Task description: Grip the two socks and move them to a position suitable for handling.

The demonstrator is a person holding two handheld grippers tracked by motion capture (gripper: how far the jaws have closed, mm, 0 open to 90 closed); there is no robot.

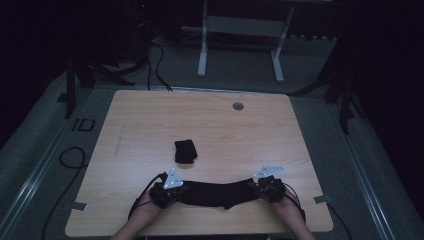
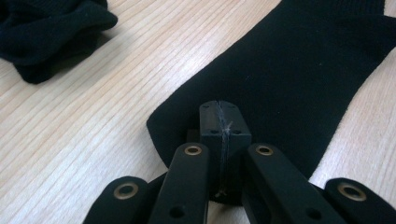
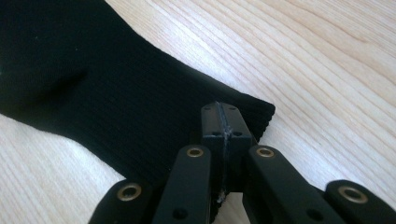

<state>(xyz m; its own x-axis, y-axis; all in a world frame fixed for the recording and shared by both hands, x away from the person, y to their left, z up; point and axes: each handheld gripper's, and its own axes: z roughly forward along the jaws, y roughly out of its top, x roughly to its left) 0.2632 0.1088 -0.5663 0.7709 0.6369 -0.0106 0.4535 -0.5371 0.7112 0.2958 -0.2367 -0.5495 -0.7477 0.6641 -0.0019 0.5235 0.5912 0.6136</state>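
Black sock lies flat, stretched along the bench's near edge. Left tongs clamped on one end, right tongs clamped on the other. Bundled sock sits just beyond, likely finished. Judgement: spreading done; folding or rolling remains.

Balled blk sock, table

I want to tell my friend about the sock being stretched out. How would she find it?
Look at the wooden table, then along its near edge. The long black sock lies flat there, with the left gripper shut on one end and the right gripper on the other. The other black sock, farther back, is a small bundle nobody touches.
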